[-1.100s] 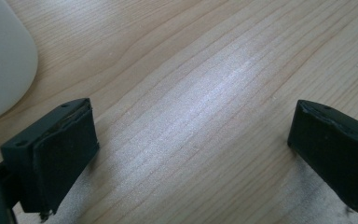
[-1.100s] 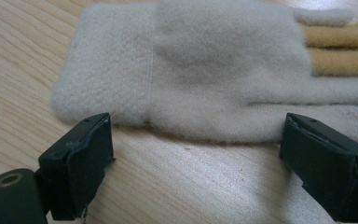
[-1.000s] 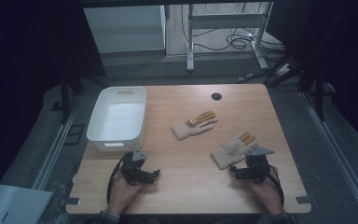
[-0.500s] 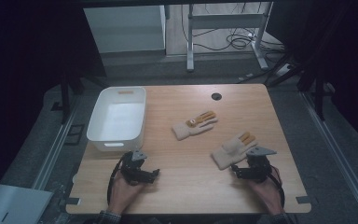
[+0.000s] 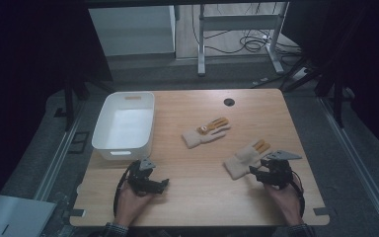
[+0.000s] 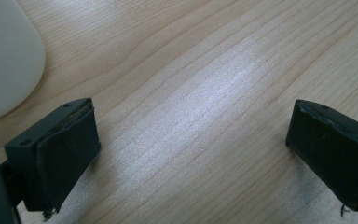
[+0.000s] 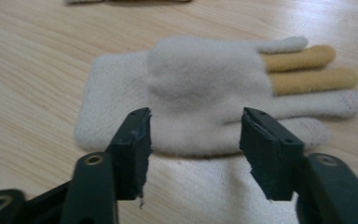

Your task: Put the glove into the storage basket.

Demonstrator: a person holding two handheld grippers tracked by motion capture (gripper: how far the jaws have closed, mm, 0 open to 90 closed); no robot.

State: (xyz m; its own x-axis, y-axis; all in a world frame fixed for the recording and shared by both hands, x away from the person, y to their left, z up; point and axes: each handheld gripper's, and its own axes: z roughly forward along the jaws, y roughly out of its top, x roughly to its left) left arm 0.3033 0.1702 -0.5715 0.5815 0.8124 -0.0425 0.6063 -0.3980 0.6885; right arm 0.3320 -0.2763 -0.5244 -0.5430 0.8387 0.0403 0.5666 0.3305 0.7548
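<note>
Light wood table [image 5: 197,177]: white bin [image 5: 124,126] rear-left, two cream/orange gloves — one centre [image 5: 206,133], one front-right [image 5: 245,158].

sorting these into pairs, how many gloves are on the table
2. One glove lies near the table's middle, right of the white bin. The other glove lies nearer the person, just in front of the open right tool. None looks hidden.

Two gloves on the table: one [image 5: 206,132] near the middle, the other [image 5: 246,158] down by the right side. One white bin [image 5: 124,127] at the left. Two grippers, one left [image 5: 154,183], one right [image 5: 257,171], each held in a hand, so two hands. One dark round hole [image 5: 229,102] at the table's far edge.
</note>
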